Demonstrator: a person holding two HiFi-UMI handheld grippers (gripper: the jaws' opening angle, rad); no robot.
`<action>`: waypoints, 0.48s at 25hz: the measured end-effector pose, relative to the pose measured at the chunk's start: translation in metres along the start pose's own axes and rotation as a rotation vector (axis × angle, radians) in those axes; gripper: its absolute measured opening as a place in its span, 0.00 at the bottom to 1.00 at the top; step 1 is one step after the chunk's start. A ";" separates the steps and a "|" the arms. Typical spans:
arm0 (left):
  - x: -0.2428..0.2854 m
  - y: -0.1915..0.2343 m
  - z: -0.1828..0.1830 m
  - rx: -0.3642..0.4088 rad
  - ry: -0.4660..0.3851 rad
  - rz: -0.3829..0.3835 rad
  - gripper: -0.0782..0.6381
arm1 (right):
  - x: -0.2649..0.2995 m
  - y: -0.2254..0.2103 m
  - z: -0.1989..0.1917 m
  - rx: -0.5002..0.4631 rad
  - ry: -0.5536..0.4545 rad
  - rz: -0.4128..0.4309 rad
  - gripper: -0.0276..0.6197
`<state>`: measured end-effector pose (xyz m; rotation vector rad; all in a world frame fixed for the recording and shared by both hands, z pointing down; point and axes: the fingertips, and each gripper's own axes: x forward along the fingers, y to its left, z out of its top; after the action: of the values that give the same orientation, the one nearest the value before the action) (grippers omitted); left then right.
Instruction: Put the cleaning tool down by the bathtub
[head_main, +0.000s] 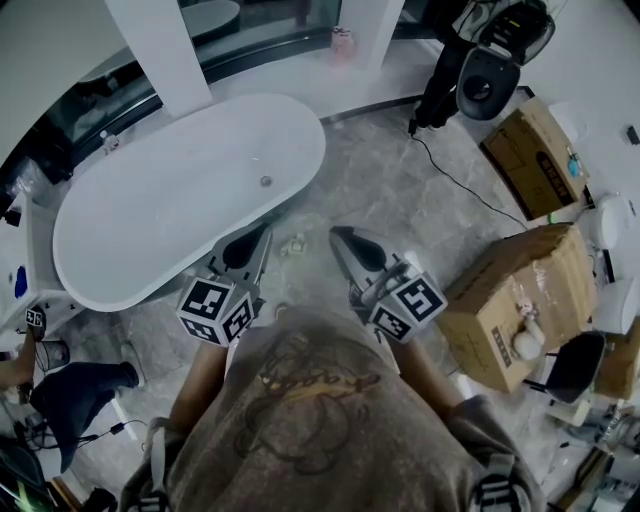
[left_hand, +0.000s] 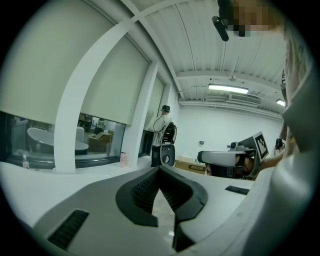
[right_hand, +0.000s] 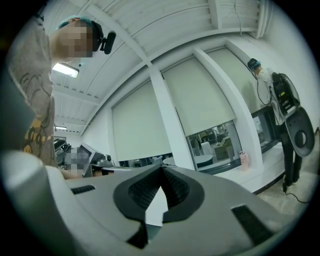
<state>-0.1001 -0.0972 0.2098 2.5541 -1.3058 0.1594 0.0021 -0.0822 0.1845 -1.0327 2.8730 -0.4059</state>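
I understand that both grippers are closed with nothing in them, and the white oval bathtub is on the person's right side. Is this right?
Not quite. The head view shows the white oval bathtub on the person's left side, beyond the left gripper. The rest holds: the left gripper and the right gripper are both closed with nothing in them.

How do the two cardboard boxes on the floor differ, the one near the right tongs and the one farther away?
The near box looks larger than the far box. The near box's top is creased and sagging; the far box's looks flatter. A white object lies on the near box; nothing like it shows on the far box. Both are brown cardboard with dark print on a side.
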 end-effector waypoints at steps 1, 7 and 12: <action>0.001 0.000 -0.001 0.002 0.002 0.000 0.12 | 0.000 -0.001 -0.001 0.006 0.000 0.002 0.04; 0.009 -0.006 -0.005 -0.015 0.004 -0.004 0.12 | -0.004 -0.007 -0.005 0.019 0.004 0.003 0.04; 0.013 -0.009 -0.008 -0.001 0.016 0.004 0.12 | -0.004 -0.008 -0.007 0.023 0.006 0.017 0.04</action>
<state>-0.0853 -0.1001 0.2187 2.5436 -1.3049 0.1798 0.0093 -0.0839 0.1932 -1.0038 2.8731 -0.4404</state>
